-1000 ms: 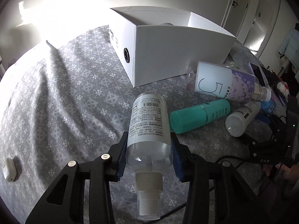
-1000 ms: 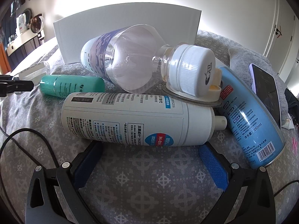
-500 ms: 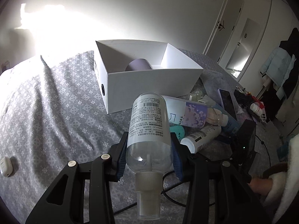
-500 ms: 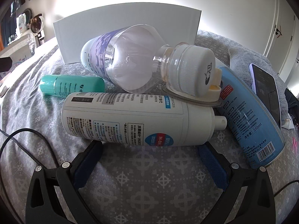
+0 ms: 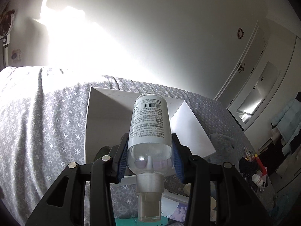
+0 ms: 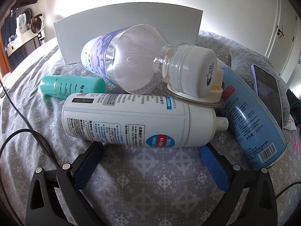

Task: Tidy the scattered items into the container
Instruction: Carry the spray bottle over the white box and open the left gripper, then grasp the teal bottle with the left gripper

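My left gripper [image 5: 149,156] is shut on a clear spray bottle [image 5: 149,124] with a white label, held in the air with its cap toward me, over the near wall of the open white box [image 5: 97,116]. In the right wrist view my right gripper [image 6: 150,156] stands open, low on the bed, just in front of a white foam bottle [image 6: 131,120] lying on its side. Behind that lie a teal bottle [image 6: 73,87], a clear bottle with a purple label and white cap [image 6: 131,60], and a blue spray can [image 6: 252,124]. The white box [image 6: 112,30] stands beyond them.
Everything rests on a grey patterned bedspread [image 5: 47,124]. A phone [image 6: 269,94] lies on a grey plush thing to the right. A black cable [image 6: 28,131] runs across the left. White wardrobe doors [image 5: 254,79] and cluttered floor items stand at the right.
My left gripper has risen and swung toward the box with the spray bottle; the box's inside now lies right below and ahead. The right gripper and the bottles before it have not moved.
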